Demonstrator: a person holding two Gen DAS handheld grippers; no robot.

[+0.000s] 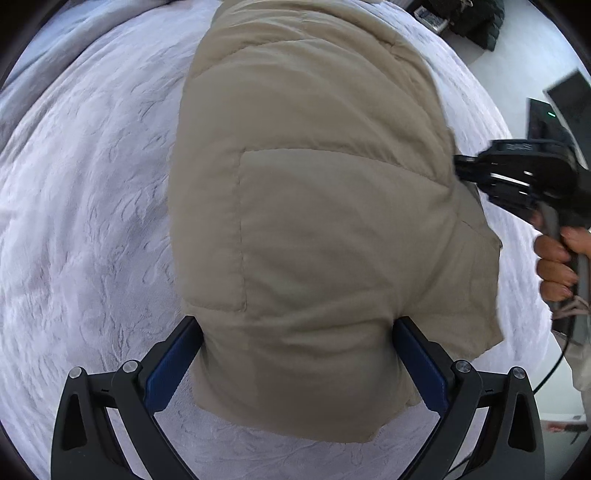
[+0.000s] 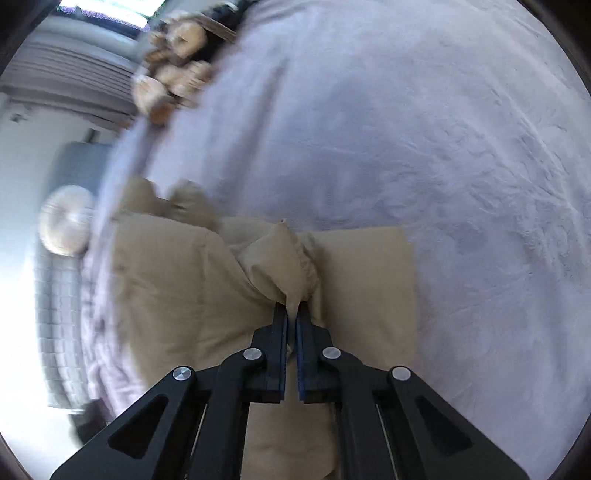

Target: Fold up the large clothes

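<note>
A beige puffer jacket (image 1: 314, 206) lies on a white textured bedspread (image 1: 92, 221). My left gripper (image 1: 297, 332) is open, its blue-padded fingers (image 1: 417, 354) standing either side of the jacket's near edge. My right gripper (image 2: 291, 314) is shut on a bunched fold of the jacket (image 2: 284, 258). In the left wrist view the right gripper (image 1: 461, 166) touches the jacket's right edge, held by a hand (image 1: 554, 266). In the right wrist view the jacket spreads left and right of the pinched fold.
The bedspread (image 2: 443, 147) fills most of both views. A plush toy (image 2: 177, 59) sits at the bed's far corner. A round pale object (image 2: 66, 225) lies off the bed's left side. Dark clothes (image 1: 476, 18) and a laptop (image 1: 554, 110) lie beyond the bed's right edge.
</note>
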